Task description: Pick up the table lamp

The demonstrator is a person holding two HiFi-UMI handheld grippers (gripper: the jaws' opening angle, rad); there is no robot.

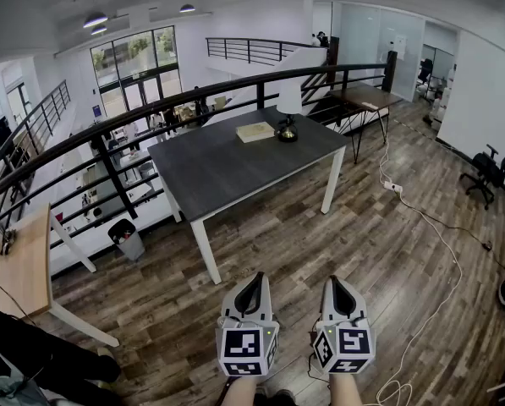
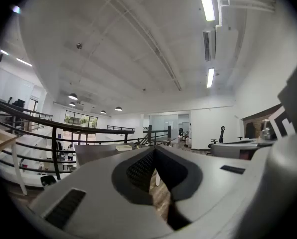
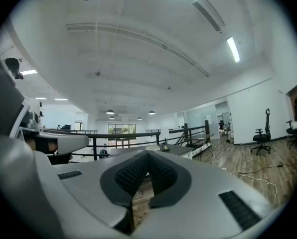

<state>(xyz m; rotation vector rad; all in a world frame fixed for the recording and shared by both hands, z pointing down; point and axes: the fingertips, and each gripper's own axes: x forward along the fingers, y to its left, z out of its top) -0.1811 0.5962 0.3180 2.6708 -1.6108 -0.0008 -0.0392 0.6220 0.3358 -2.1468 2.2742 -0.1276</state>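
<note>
Since both tools hang low over the wood floor (image 1: 379, 252), well short of the tabletop (image 1: 227, 166), nothing of the pickup is done yet.

Left tool (image 1: 253, 282) & right tool (image 1: 334, 282): side by side at the near edge of the head view, both pointing roughly level toward the tabletop. Each has its jaws pressed together w/ nothing between. Their own views show the pads meeting at the tips, only floorboards visible through the slit lower down.

Table lamp (image 1: 288, 113): white shade, dark base, upright on the far right part of the dark grey tabletop, just right of a pale book (image 1: 255, 132) & close to the railing (image 1: 235, 90). It's well apart from both tools, w/ a stretch of bare floor between. In the right tool view its base shows small, a bit right of the jaw tips.

Left to do, as I judge it: basically everything.
- Get up to the tabletop. The lamp sits at the far side, so prob. go round the right end.
- Spread one tool's jaws.
- Pinch the stem or base. The shade looks too wide for a grip.
- Lift it clear.
</note>
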